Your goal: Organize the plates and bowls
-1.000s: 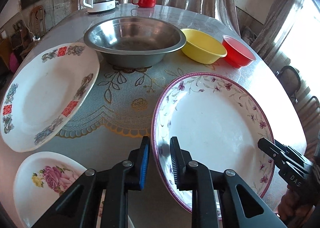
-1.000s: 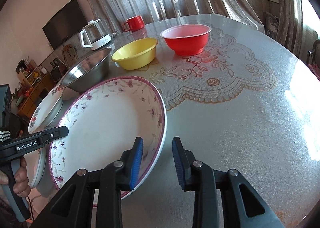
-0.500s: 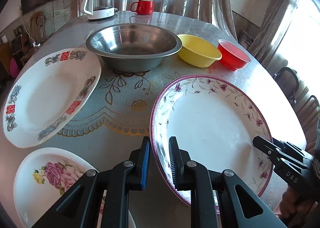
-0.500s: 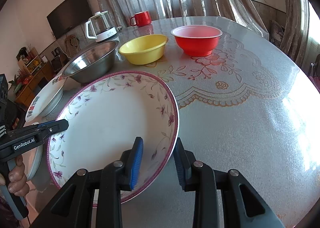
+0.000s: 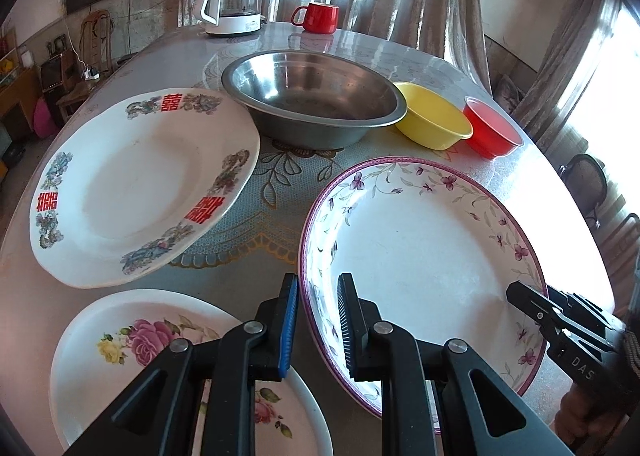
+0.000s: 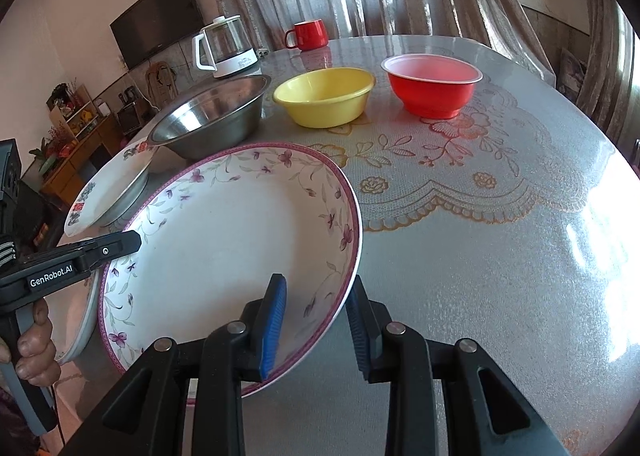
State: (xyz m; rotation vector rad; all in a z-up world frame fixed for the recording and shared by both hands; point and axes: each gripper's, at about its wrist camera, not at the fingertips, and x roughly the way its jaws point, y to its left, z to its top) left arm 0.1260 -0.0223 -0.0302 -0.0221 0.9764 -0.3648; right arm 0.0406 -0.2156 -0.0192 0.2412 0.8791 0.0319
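Both tools pinch the purple-rimmed plate by its rim: the left tool (image 5: 316, 320) on the plate's (image 5: 424, 252) left edge, the right tool (image 6: 316, 320) on its right edge. The plate sits tilted above the table (image 6: 500, 236), beside the rose plate (image 5: 160, 340) and near the steel bowl (image 5: 312, 96).

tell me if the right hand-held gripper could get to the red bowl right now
Probably not yet: the right hand-held gripper is clamped on the purple-rimmed plate, shared with the left hand-held gripper. The path to the red bowl looks clear.
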